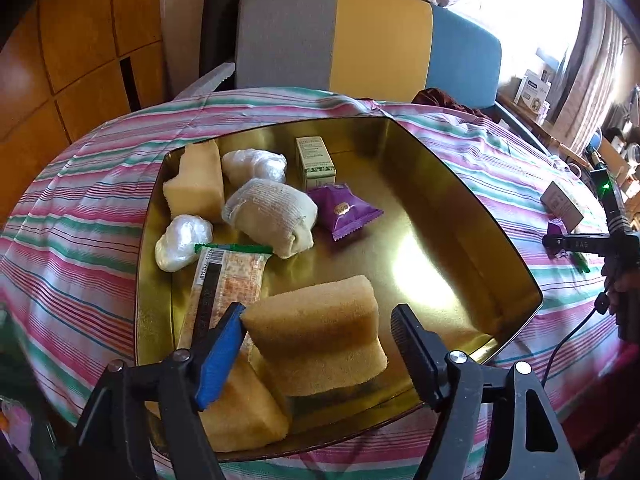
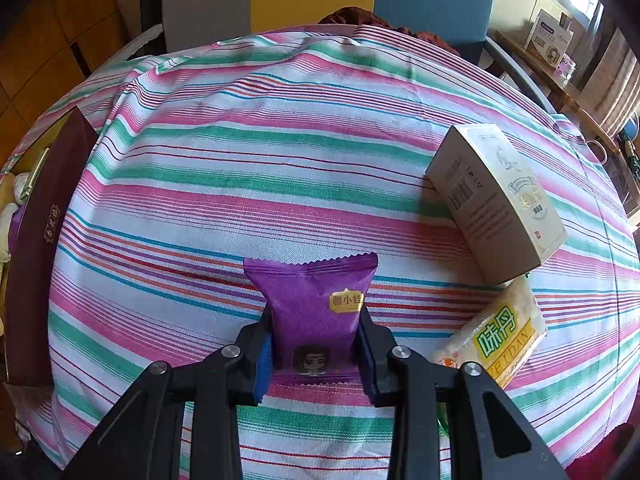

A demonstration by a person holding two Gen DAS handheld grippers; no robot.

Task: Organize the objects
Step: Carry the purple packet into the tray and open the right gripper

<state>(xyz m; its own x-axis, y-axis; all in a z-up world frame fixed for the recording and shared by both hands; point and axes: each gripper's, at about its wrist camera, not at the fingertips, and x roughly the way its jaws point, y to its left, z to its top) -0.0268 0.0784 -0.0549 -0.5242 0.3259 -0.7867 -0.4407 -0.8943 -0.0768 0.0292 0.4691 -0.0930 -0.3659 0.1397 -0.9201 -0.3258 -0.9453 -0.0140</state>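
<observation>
A gold tin tray [image 1: 460, 208] lies on the striped cloth. It holds three yellow sponges, two white plastic wads, a rolled grey sock [image 1: 272, 212], a small box [image 1: 316, 162], a purple snack packet [image 1: 344, 210] and a cracker pack [image 1: 232, 276]. My left gripper [image 1: 320, 332] is open, its jaws on either side of the near sponge [image 1: 320, 336], which leans in the tray. My right gripper [image 2: 316, 340] is shut on a second purple snack packet [image 2: 316, 300] on the cloth. The right gripper also shows in the left wrist view [image 1: 560, 242] at the right edge.
A white carton [image 2: 496, 200] and a green-lettered cracker pack [image 2: 500, 340] lie right of my right gripper. The tin's maroon outer wall [image 2: 36, 248] stands at the left. A grey, yellow and blue chair back [image 1: 360, 40] is behind the table.
</observation>
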